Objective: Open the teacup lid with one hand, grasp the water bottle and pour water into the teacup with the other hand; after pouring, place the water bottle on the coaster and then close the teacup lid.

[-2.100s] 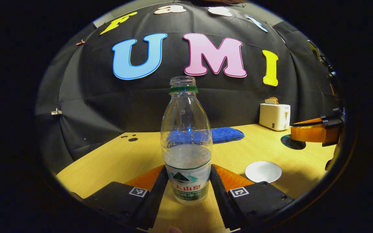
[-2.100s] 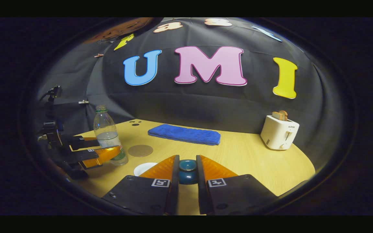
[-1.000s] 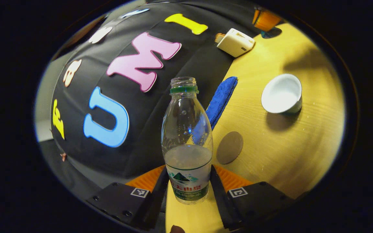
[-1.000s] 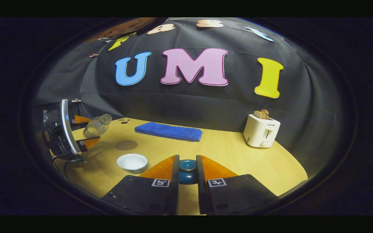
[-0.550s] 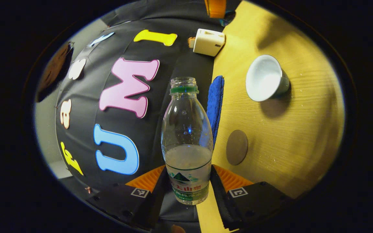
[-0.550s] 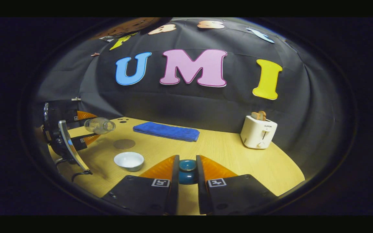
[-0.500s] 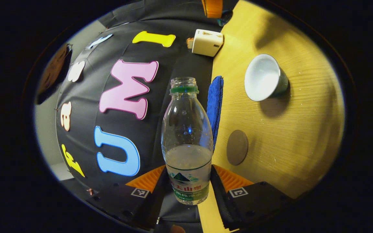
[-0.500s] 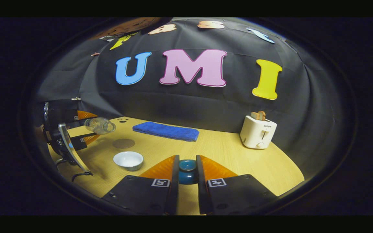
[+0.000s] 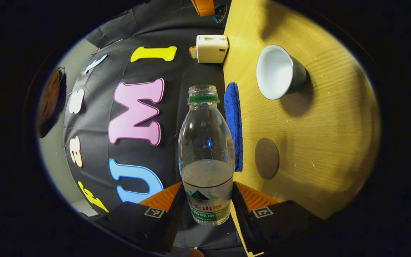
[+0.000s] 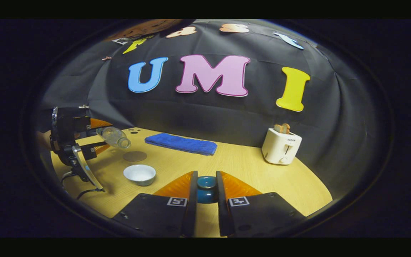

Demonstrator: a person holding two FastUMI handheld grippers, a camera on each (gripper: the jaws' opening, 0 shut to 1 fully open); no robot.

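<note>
In the left gripper view, the left gripper [image 9: 205, 203] is clamped on the labelled lower body of the water bottle [image 9: 205, 157], both fingers pressing its sides. The bottle is uncapped and roughly half full. The right gripper view shows this bottle tipped past level, its mouth pointing right and slightly down, held above the wooden table [image 10: 248, 167] at the left of the scene.

The open teacup [image 10: 139, 174], white inside, stands on the table below and a little nearer than the bottle's mouth, apart from it. No stream of water can be made out. The round brown coaster [image 10: 134, 156] lies flat on the table just beyond the cup, under the bottle's neck.

The right gripper [image 10: 206, 194] is closed on the dark blue teacup lid [image 10: 206, 190], held off the table to the right of the cup. A blue cloth [image 10: 181, 144] lies at the far side, and a white toaster [image 10: 281, 145] stands at the far right.
</note>
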